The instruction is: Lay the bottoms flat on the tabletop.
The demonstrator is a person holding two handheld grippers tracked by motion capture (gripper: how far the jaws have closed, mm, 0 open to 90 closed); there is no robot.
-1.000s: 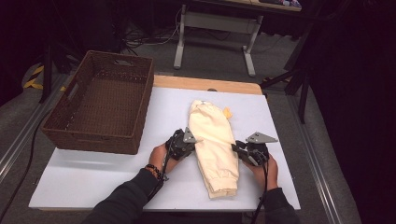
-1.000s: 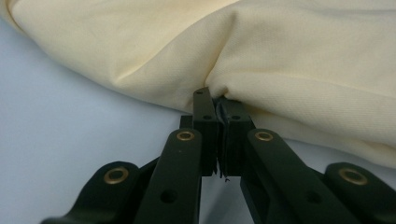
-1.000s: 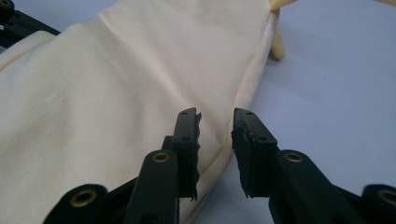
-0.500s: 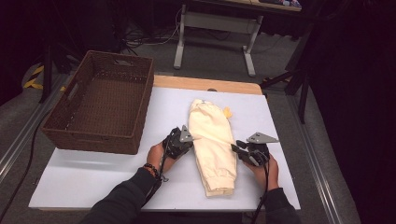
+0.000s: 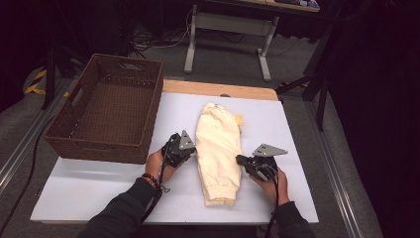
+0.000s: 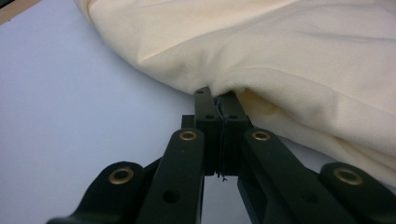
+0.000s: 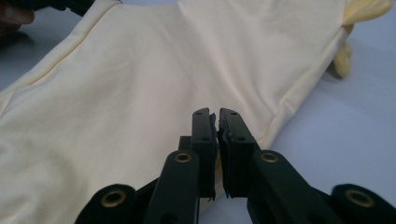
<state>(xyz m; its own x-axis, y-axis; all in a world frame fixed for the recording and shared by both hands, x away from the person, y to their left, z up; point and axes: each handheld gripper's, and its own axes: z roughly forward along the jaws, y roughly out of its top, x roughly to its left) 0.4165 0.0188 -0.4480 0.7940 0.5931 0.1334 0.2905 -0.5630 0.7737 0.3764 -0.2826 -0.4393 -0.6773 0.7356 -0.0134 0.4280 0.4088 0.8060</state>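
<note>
A cream-coloured folded garment (image 5: 218,148) lies lengthwise in the middle of the white table (image 5: 99,183), its cuffed end toward the bottom of the high view and a small yellow bit poking out at its upper right edge. The left gripper (image 5: 190,151) sits just left of centre in that view, at the garment's left edge, with the person's hand (image 5: 159,162) and dark sleeve (image 5: 124,213) coming up from the bottom. In the left gripper view its jaws are pressed flat together with no gap, their tips touching the rolled edge of the cloth (image 6: 280,56) in the middle of the frame; whether any fabric is pinched between them cannot be told. The right gripper (image 5: 239,159) is at the garment's right edge, lower right of centre in the high view. Its jaws have just been closing, and in the right gripper view they stand nearly together with a thin slit between the pads, over the cloth (image 7: 140,84) near its seam; no fabric can be made out in the slit. A brown wicker basket (image 5: 64,141) stands at the upper left of the table, well apart from the garment.
</note>
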